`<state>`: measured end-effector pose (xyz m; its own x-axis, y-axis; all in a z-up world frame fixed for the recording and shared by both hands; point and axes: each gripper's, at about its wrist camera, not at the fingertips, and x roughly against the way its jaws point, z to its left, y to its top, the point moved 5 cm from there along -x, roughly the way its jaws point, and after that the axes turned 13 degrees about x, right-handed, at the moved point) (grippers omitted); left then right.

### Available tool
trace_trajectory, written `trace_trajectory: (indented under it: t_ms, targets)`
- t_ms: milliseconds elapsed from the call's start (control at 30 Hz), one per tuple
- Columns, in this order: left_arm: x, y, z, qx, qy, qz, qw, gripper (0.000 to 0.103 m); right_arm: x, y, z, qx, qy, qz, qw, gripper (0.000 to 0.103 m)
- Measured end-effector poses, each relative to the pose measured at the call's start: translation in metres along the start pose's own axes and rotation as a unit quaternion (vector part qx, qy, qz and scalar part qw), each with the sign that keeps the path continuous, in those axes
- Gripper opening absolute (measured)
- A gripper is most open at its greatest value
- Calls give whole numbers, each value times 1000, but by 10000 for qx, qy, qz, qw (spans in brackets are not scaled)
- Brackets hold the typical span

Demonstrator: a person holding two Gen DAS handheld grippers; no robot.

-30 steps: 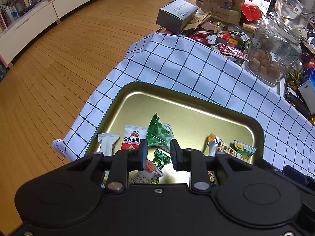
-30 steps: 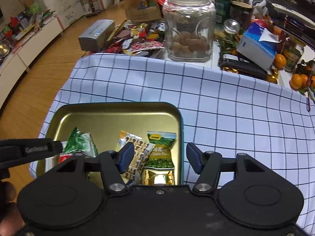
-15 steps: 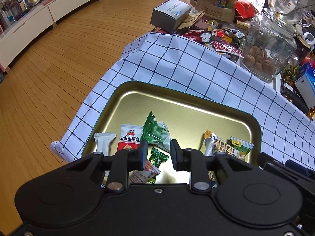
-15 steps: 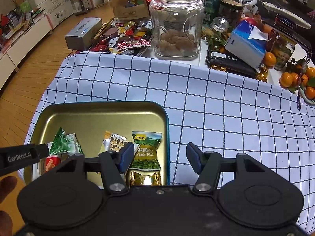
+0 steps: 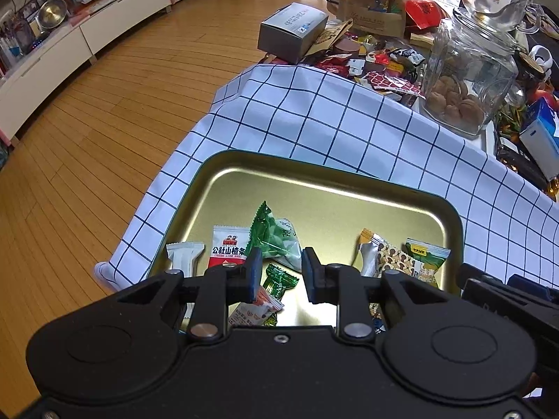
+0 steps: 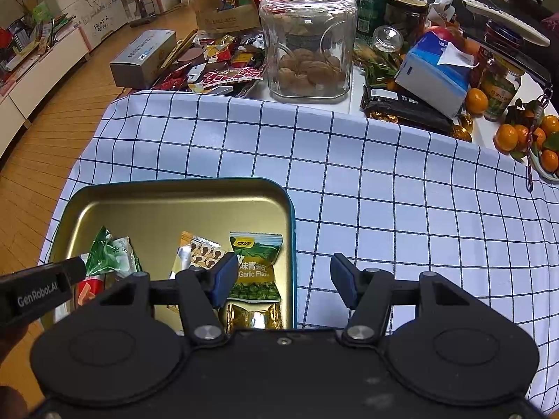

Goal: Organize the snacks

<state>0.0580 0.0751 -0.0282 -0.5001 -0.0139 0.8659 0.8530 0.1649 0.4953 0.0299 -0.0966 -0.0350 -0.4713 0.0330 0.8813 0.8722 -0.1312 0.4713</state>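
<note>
Snack packets, gathered in a gold metal tray [image 5: 325, 174] with a teal outer wall, set on a white tablecloth [image 6: 384, 181] checked in dark blue. Along the tray's near side, seen from the left wrist: a white packet [image 5: 184, 255] at far left, then a red-and-white hawthorn strip packet [image 5: 229, 246], a green pouch [image 5: 276, 235] partly overlapping it, a small green twisted candy [image 5: 279, 281] just below the pouch, a packet with a brown mushroom pattern [image 5: 391, 260], and a green garlic-flavour pea packet [image 5: 426, 258] nearest the right wall. In the right wrist view, a shiny gold packet [image 6: 253, 316] directly below the pea packet.

Left gripper [image 5: 281, 274] poised over the tray's near edge, fingers a little apart with nothing between them, the candy visible through the gap. Right gripper [image 6: 284, 279] spread wide and holding nothing, straddling the tray's right wall: left pad over the pea packet, right pad over bare cloth.

Beyond the cloth, a glass jar [image 6: 309, 42] of walnuts, a grey box [image 6: 143, 57], loose wrappers [image 6: 223, 70], a blue tissue pack [image 6: 433, 73] and tangerines [image 6: 524, 132].
</note>
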Motion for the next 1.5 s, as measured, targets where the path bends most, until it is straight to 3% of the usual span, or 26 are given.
trace_trajectory:
  t_ms: [1500]
  targets:
    - [-3, -5, -5, -92, -57, 153, 9998, 35, -5, -2, 0, 40, -23, 93, 9999, 62]
